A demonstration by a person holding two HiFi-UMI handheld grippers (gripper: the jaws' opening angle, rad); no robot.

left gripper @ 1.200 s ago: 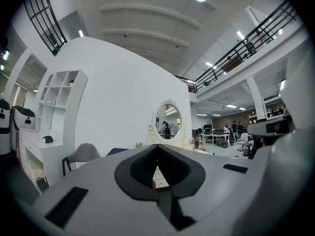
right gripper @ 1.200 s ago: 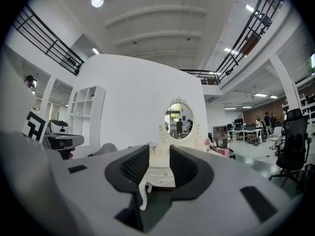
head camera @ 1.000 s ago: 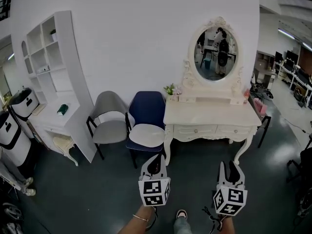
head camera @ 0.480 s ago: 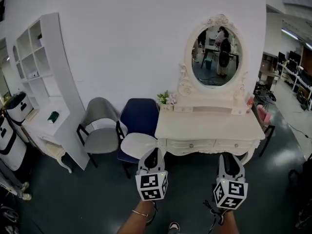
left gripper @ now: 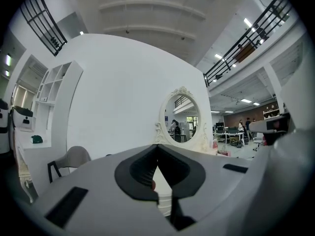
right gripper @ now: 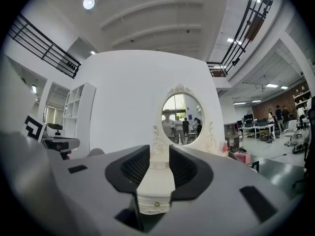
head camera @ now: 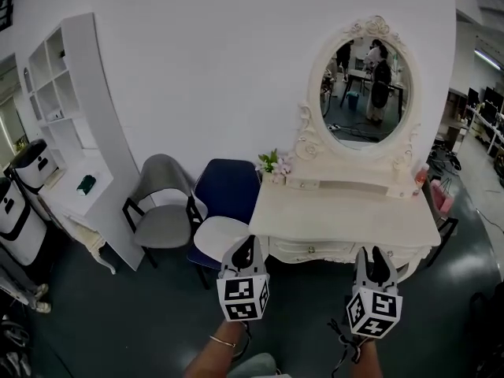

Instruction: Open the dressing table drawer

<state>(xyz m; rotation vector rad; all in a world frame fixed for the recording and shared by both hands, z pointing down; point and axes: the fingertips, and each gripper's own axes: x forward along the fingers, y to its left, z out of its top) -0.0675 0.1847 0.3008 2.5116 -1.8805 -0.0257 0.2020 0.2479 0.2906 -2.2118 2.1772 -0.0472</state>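
Looking down from my head view, my left gripper point(head camera: 246, 242) and right gripper point(head camera: 374, 252) hung side by side at 6 o'clock. Both were short of the cream carved-wood dressing table point(head camera: 346, 211) and touched nothing. The shut, pale drawer front point(head camera: 315, 250) with its small knob sat just under the tabletop edge, between the two grippers. My right gripper hid the stretch further right.

Only that view showed the navy padded chair point(head camera: 228, 189) just beside the table at 9 o'clock, with the grey shell chair point(head camera: 161, 203) next to it. The tall white open shelf unit point(head camera: 71, 116) stood against the wall at 10 o'clock. A small bunch of pale flowers point(head camera: 274, 164) sat on the tabletop's back left corner, below the oval mirror in its ornate cream frame point(head camera: 370, 85).

My left gripper view showed what the head view could not. Its black pads met at the tips, closed on nothing, with a sliver of the table visible below them. My right gripper view showed its jaws standing apart and empty. The drawer front's brass-coloured knob point(right gripper: 156, 205) was framed in the gap, lying beyond the pads.

Both gripper views also took in the black balcony railing point(right gripper: 246, 18) at 1 o'clock. At 3 o'clock they showed an open office with people at desks point(right gripper: 275, 122).
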